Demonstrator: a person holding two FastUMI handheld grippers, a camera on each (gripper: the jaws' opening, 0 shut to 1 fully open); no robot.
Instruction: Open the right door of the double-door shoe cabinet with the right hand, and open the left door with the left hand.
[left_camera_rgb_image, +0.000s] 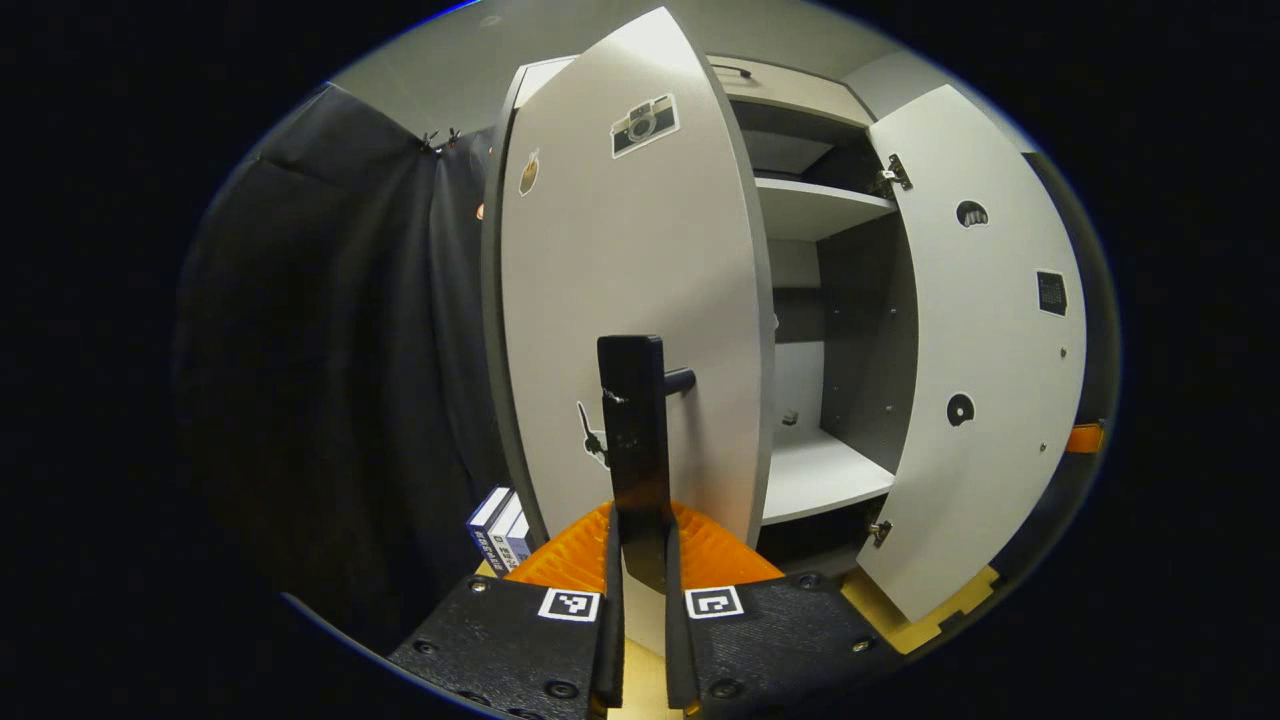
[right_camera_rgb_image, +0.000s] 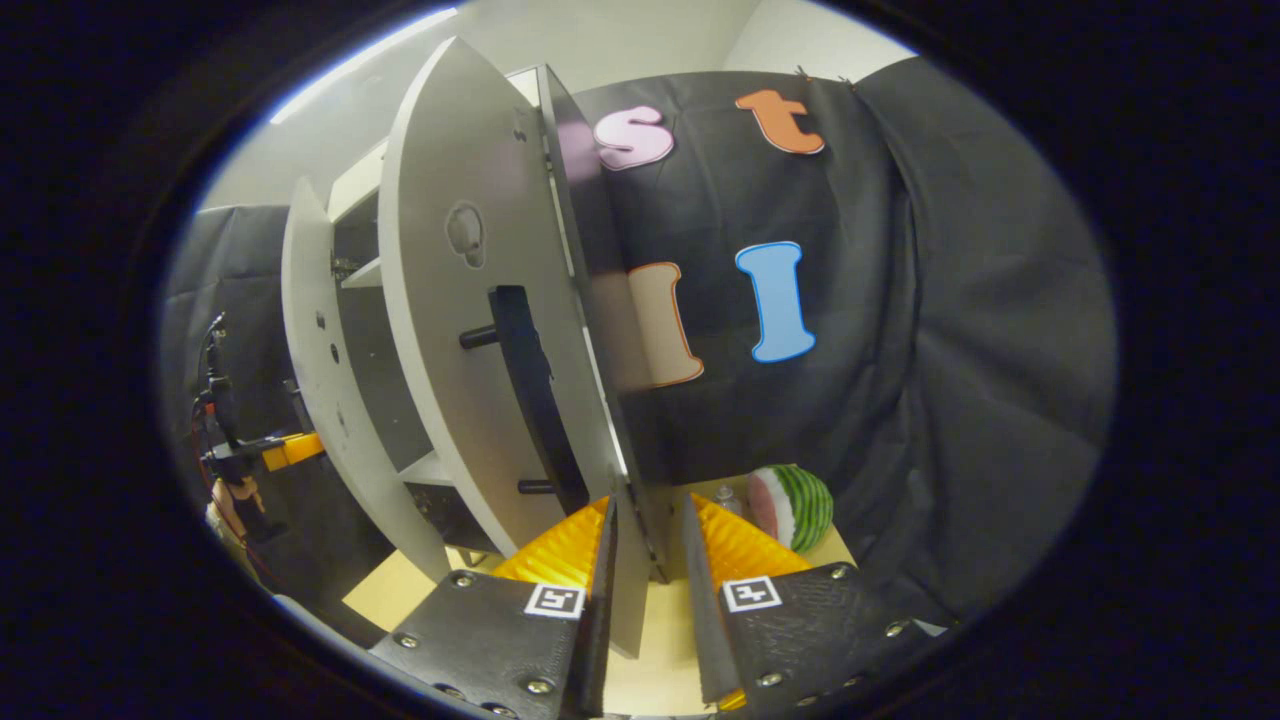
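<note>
Left gripper (left_camera_rgb_image: 640, 570): jaws narrow, closed on the upright bar handle (left_camera_rgb_image: 632, 440) of the left door (left_camera_rgb_image: 630, 280); handle straight ahead between the two fingers, long axis vertical.
Left door: swung part-way out, front face turned toward the left gripper view, free edge on its right side, hinge side on its left.
Right gripper (right_camera_rgb_image: 648, 560): jaws narrow, straddling the lower free edge of the right door (right_camera_rgb_image: 470, 330); firm pinch or loose fit, cannot tell.
Right door handle (right_camera_rgb_image: 535, 400): dark vertical bar on two posts, just left of and above the right jaws, not between them.
Cabinet (left_camera_rgb_image: 820, 330): interior open to view between both doors, shelves bare.
Stage: both doors well off the frame, likely near the end of the opening swing.
Next move, as judged: left door pulled outward about its hinge, handle kept vertical in the jaws.
Nearby: books (left_camera_rgb_image: 500, 530) by the left door foot; melon (right_camera_rgb_image: 795, 505) on the bench (right_camera_rgb_image: 400, 590) beyond the right fingers.
</note>
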